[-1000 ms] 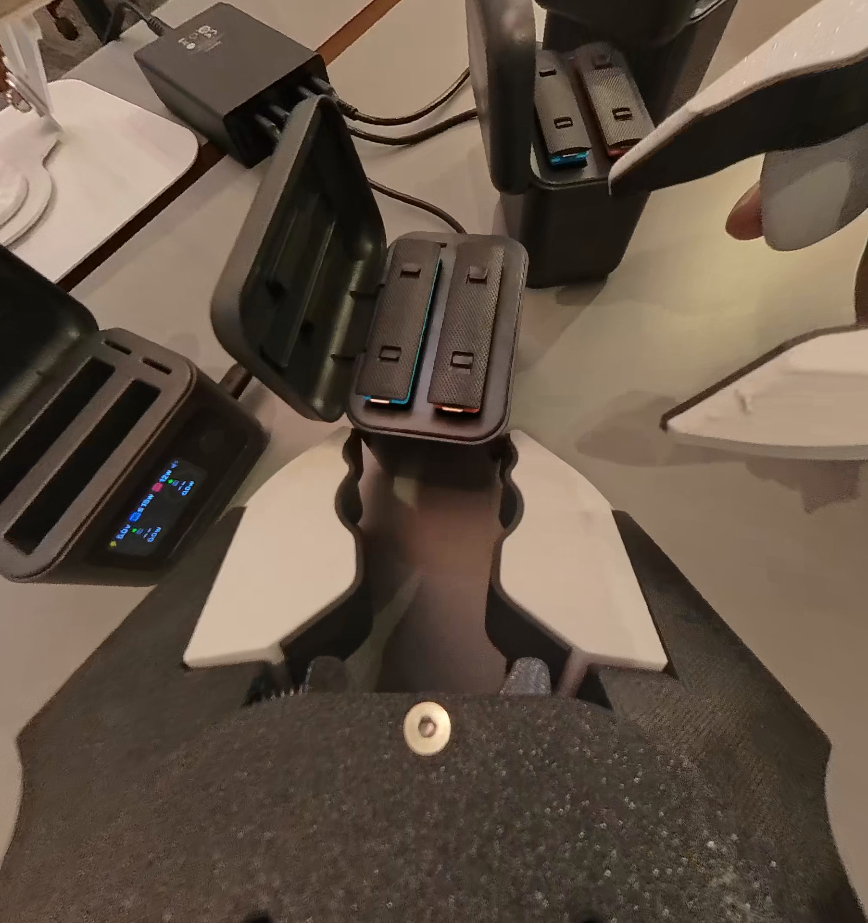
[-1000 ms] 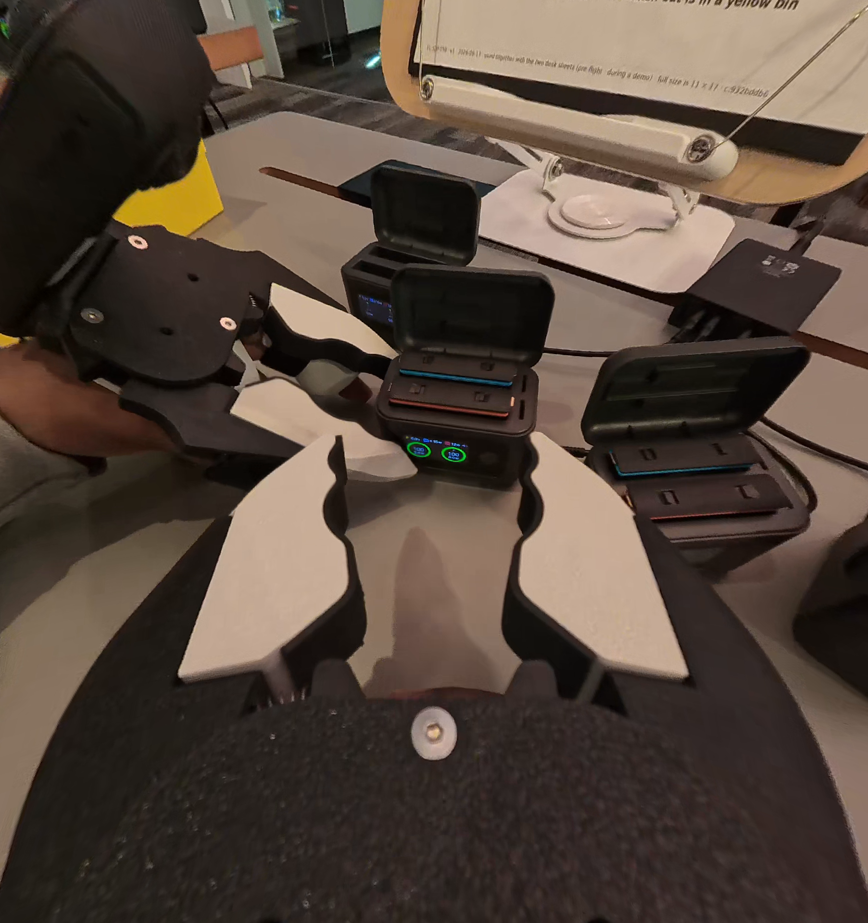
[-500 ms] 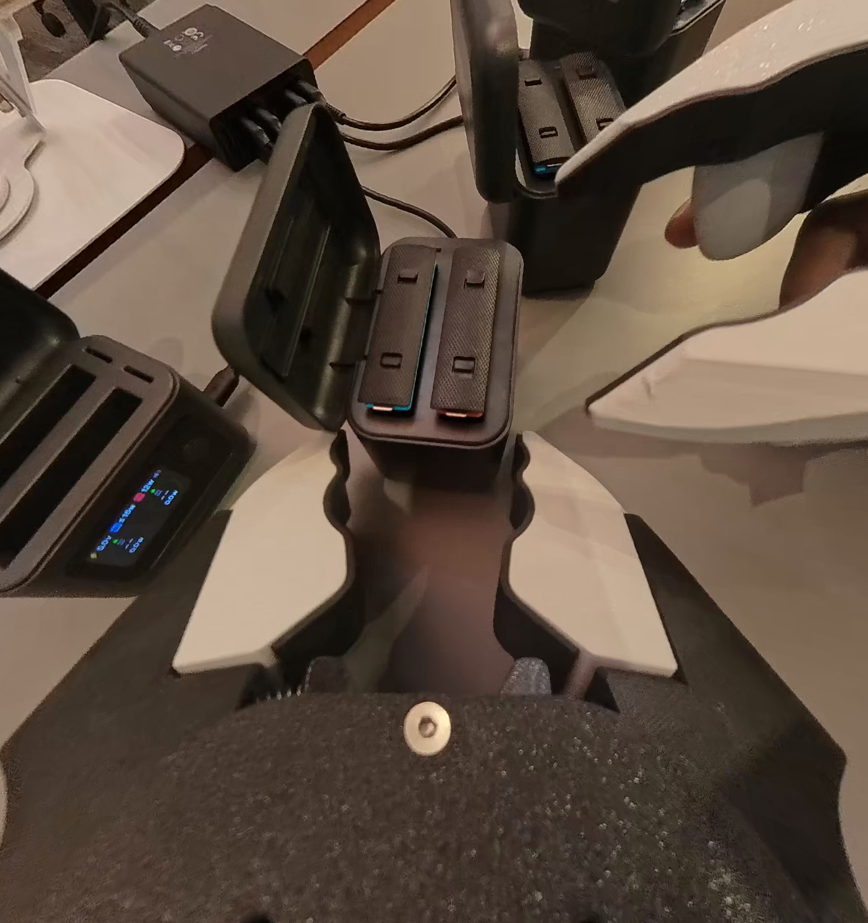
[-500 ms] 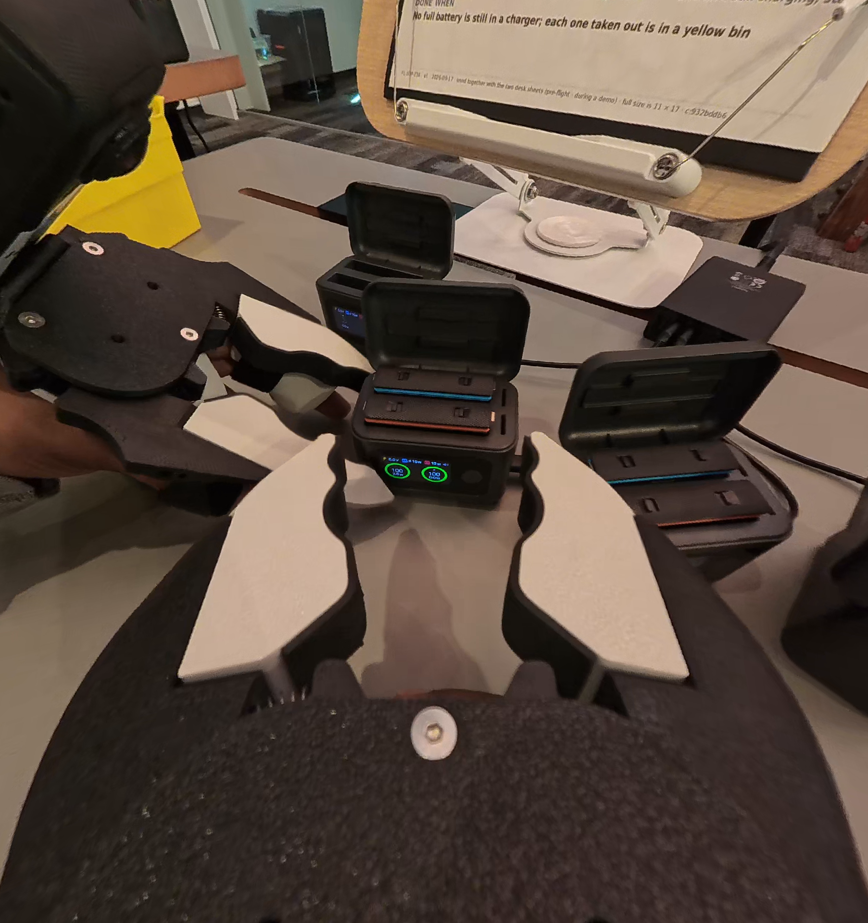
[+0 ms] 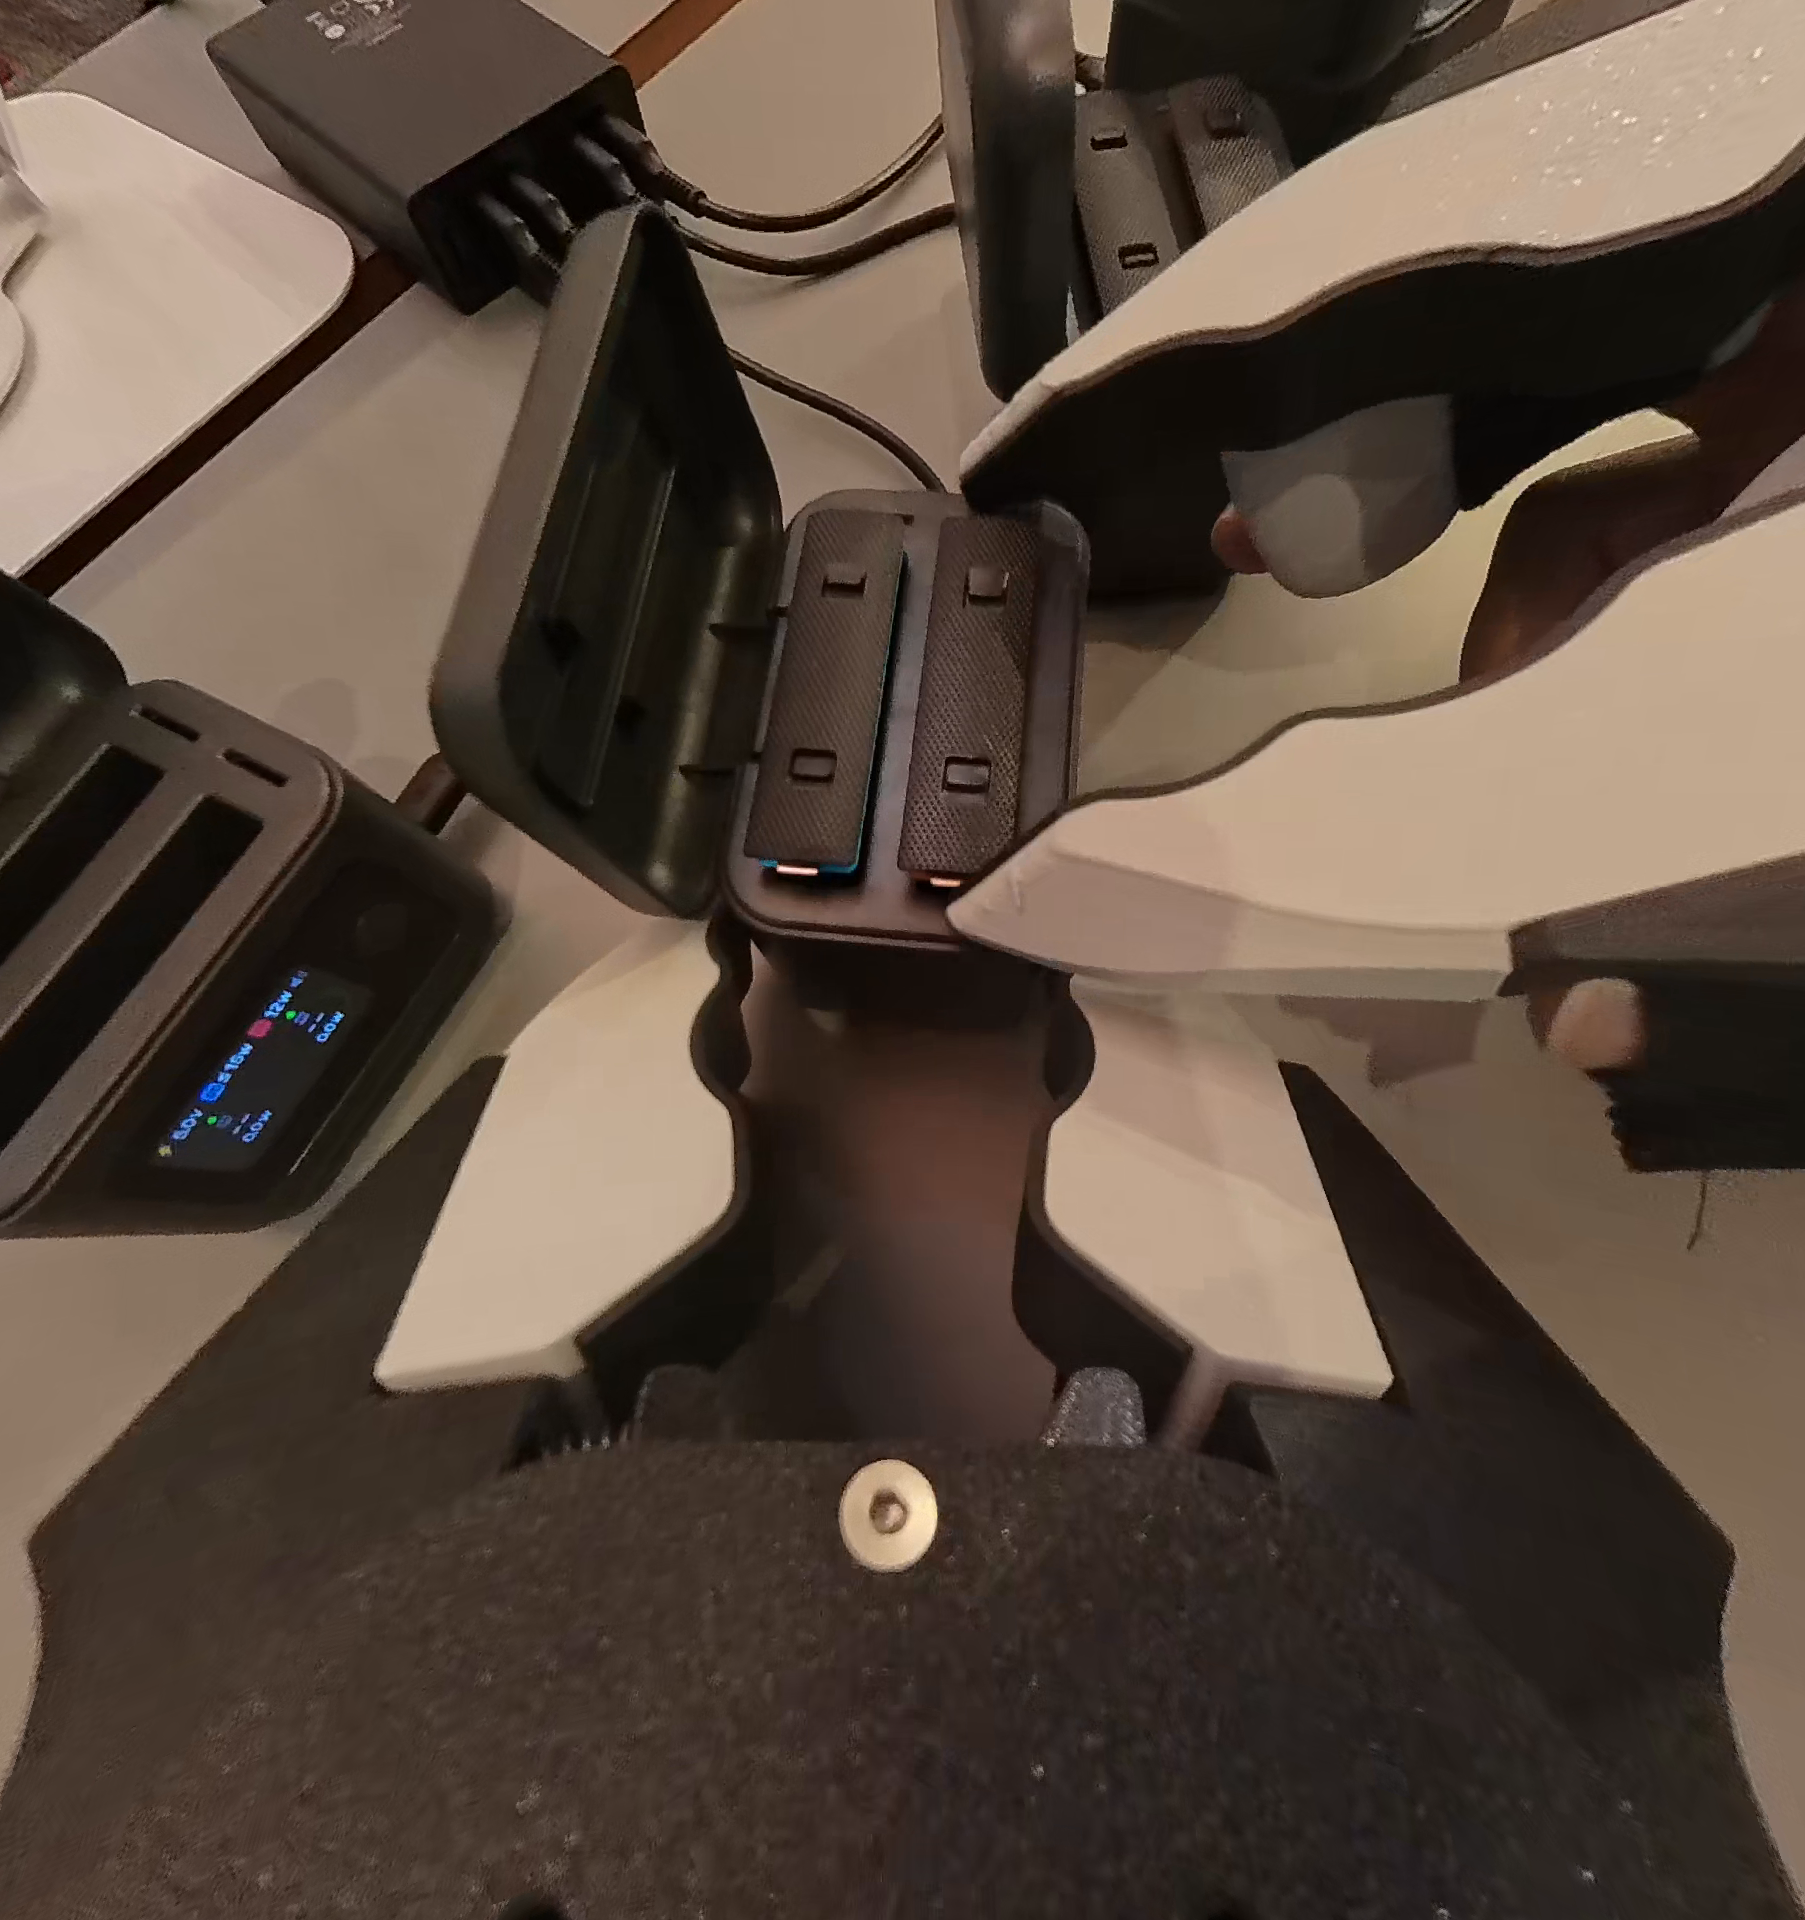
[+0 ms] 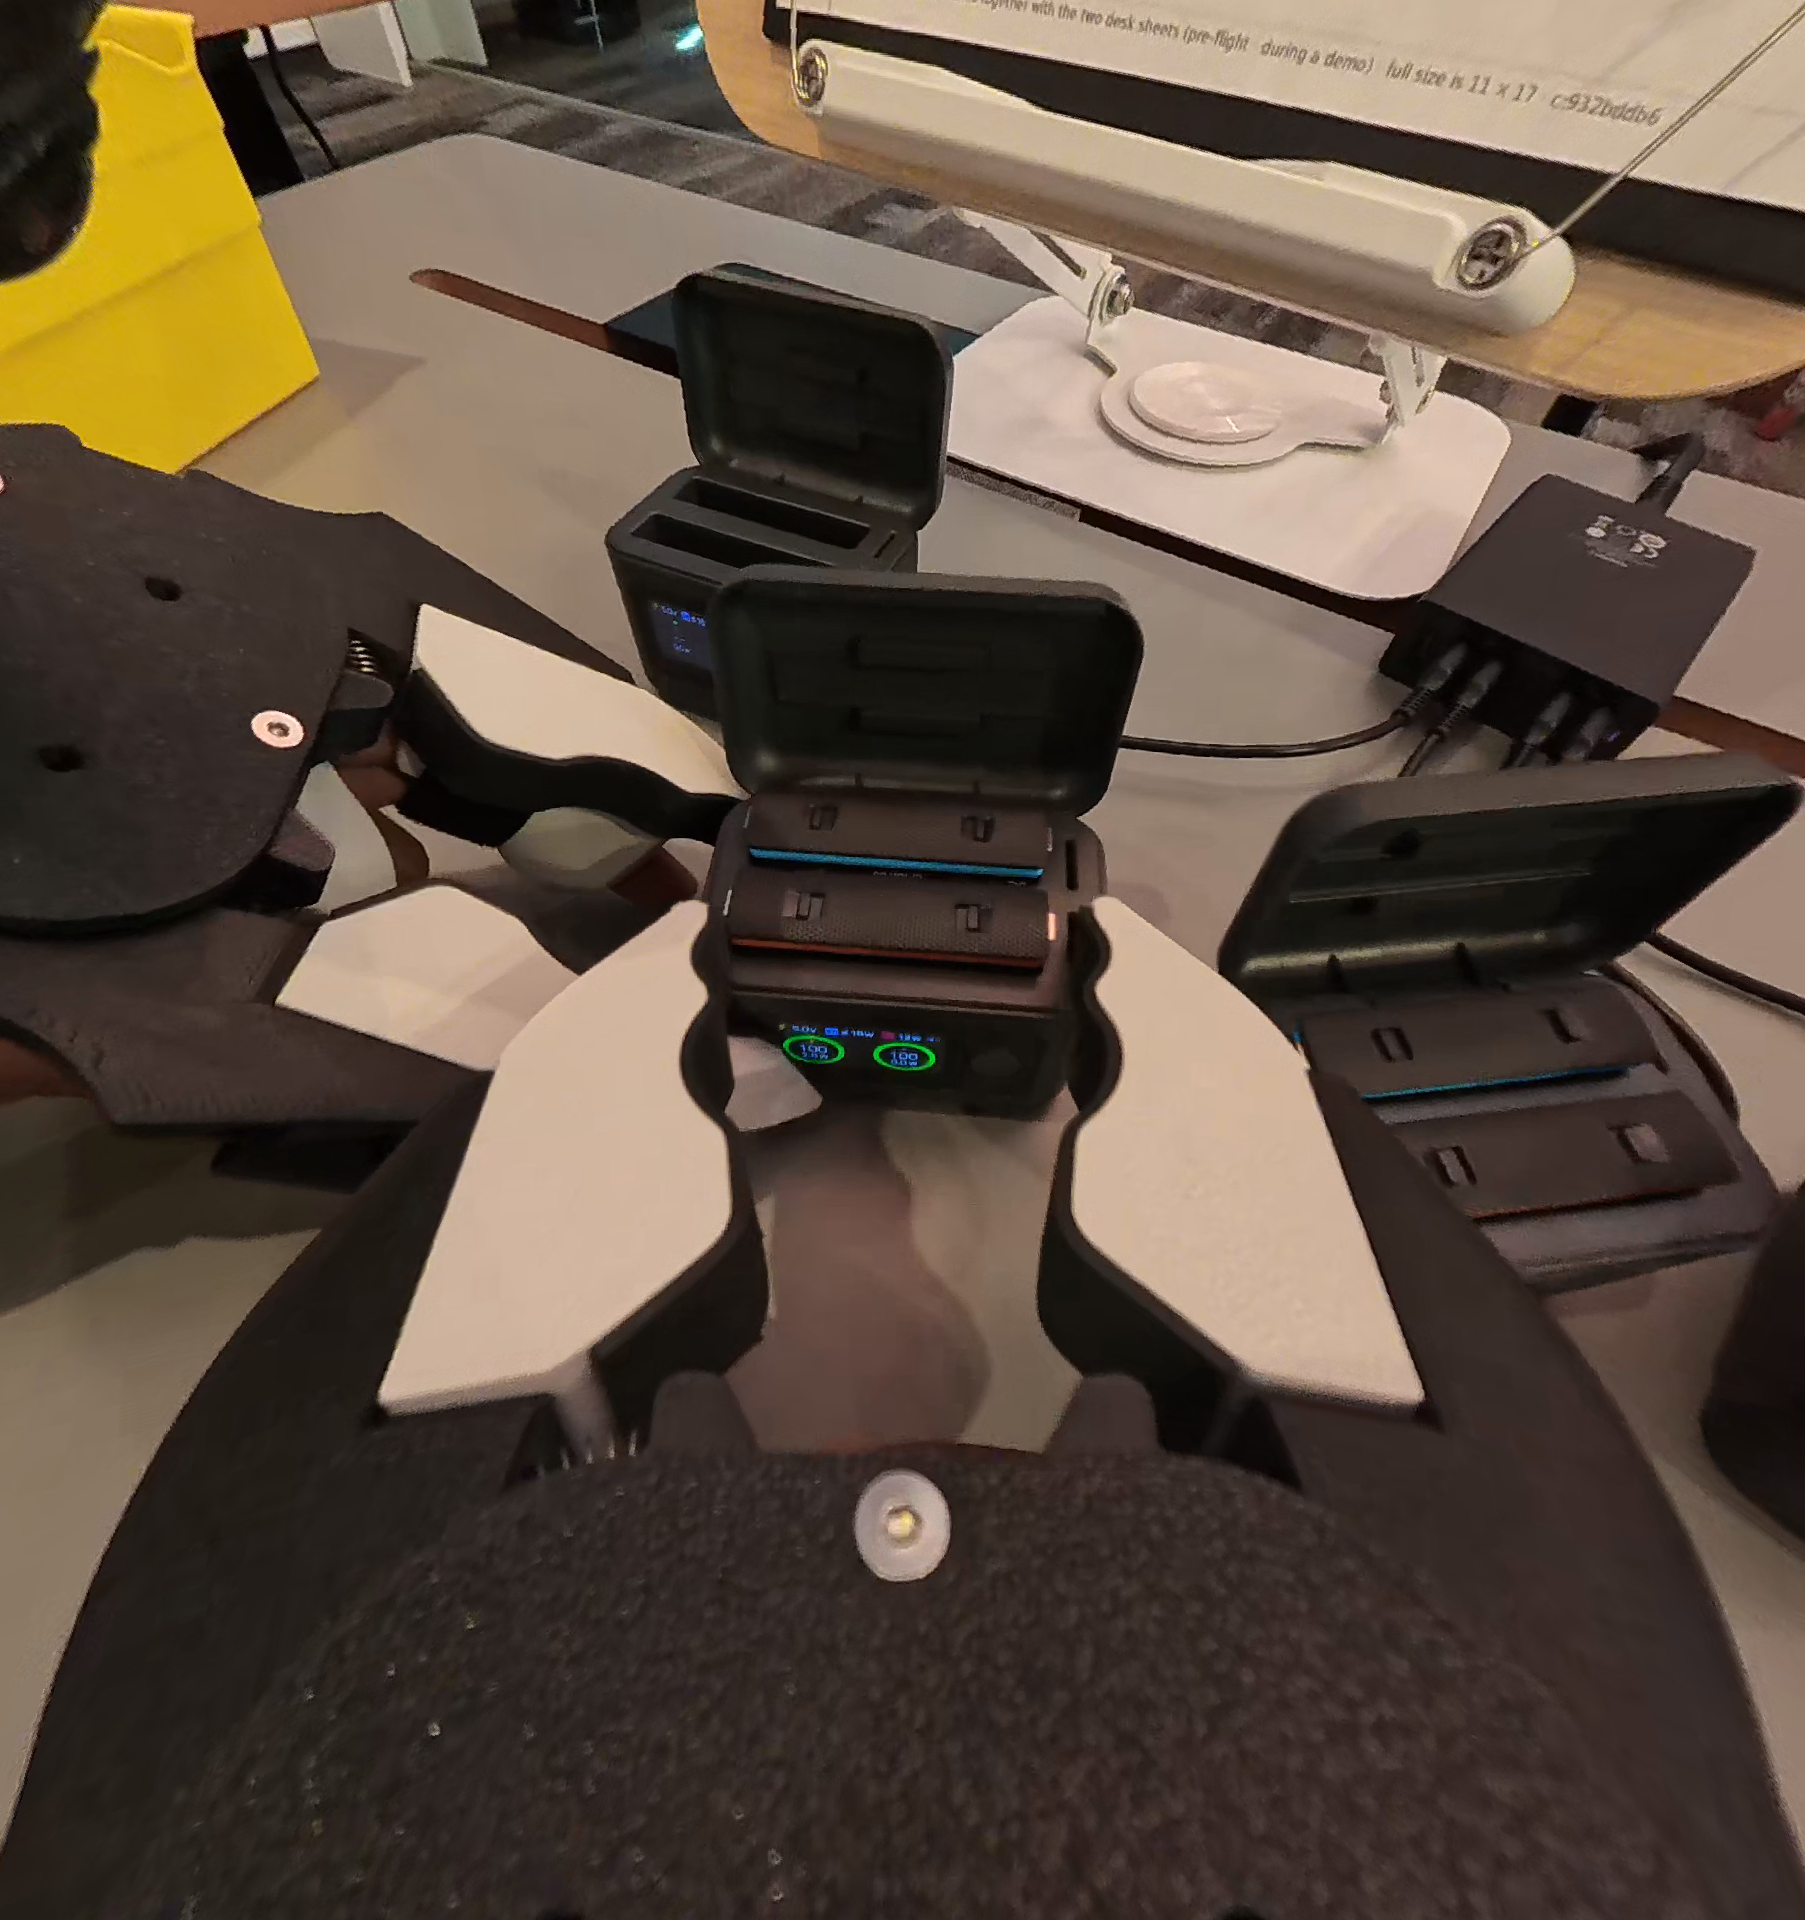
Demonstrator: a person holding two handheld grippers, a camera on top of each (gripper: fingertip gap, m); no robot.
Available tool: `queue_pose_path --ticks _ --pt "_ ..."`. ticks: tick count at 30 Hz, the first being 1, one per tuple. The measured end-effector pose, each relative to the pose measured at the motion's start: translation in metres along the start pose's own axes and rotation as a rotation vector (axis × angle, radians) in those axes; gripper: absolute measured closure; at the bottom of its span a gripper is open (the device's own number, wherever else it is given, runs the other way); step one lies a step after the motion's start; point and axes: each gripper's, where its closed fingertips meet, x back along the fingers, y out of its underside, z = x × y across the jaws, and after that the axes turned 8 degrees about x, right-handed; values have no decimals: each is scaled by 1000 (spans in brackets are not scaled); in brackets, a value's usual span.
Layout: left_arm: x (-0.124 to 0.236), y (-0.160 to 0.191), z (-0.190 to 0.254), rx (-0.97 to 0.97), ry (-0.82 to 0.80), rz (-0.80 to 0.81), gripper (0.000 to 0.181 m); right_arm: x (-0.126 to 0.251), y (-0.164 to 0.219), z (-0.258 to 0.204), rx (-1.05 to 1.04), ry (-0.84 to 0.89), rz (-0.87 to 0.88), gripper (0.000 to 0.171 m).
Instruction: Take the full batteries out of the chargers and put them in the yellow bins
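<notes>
Progress: early to middle. Charger point(image 6: 893, 997) between right gripper point(image 6: 893, 1023) fingertips holds two batteries: orange-edged battery point(image 6: 887, 920) nearer, blue-edged battery point(image 6: 898, 836) behind. Right gripper released, flanking the case. Left gripper point(image 5: 893, 997) spread, bracing the same case; contact unclear. Beyond: empty charger point(image 6: 763, 540), possibly already cleared. To the right: loaded third charger point(image 6: 1500, 1091). Yellow bin point(image 6: 150, 301) far left. Room: upright lid point(image 6: 929, 686) blocks behind; lift straight up.
</notes>
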Motion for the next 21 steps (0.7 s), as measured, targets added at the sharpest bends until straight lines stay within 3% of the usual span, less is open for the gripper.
queue_pose_path --ticks 11,21 --pt "0 0 0 16 7 -1 126 2 -10 0 10 30 94 113" --pt "3 1 -9 -11 -19 32 126 54 -66 22 -82 39 371 113"
